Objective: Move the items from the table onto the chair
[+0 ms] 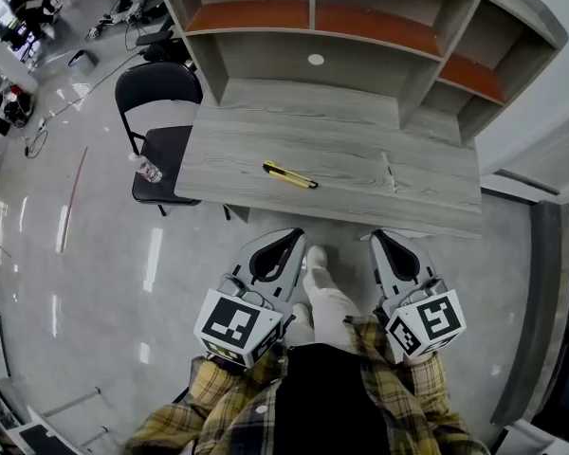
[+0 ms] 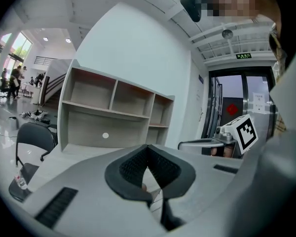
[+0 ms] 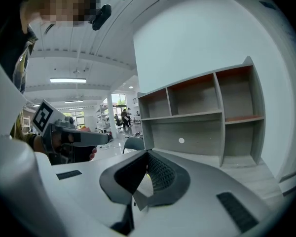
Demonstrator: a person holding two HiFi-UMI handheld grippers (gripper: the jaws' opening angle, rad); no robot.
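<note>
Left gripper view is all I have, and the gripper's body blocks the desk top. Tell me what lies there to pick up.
Observer: A yellow utility knife lies flat near the middle of the desk.
Operator: I see only the right gripper's marker cube. Report its jaws.
Observer: The right gripper has its jaws together, with nothing between them.
Operator: Give me both grippers' position against the desk.
Observer: The head view shows the left gripper and the right gripper both short of the desk's front edge, over the floor.
</note>
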